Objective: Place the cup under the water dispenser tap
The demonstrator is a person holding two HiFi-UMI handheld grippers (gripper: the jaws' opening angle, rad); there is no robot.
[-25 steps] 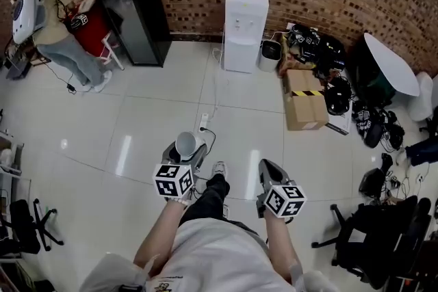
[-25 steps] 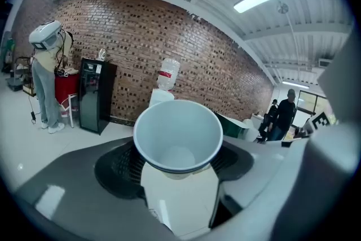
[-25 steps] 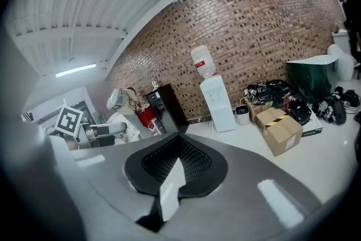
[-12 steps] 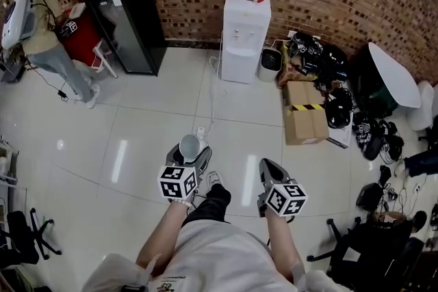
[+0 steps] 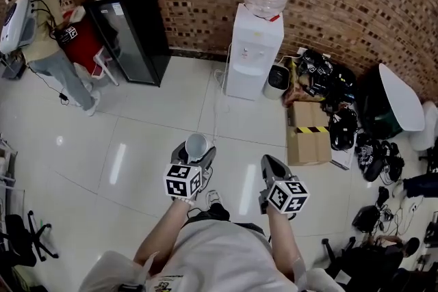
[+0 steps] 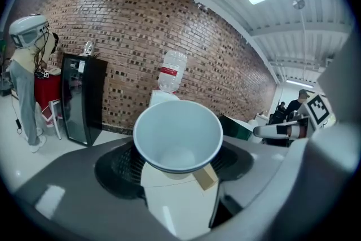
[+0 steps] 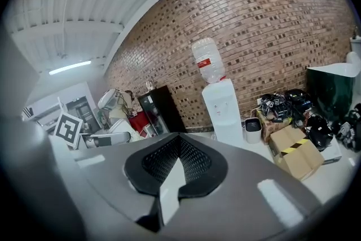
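Left hand-held gripper has the cup clamped between its jaws, mouth up. Right hand-held gripper is pinched shut, empty, and the dispenser is well apart from both

left gripper: clamped on cup | right gripper: jaws apparently together
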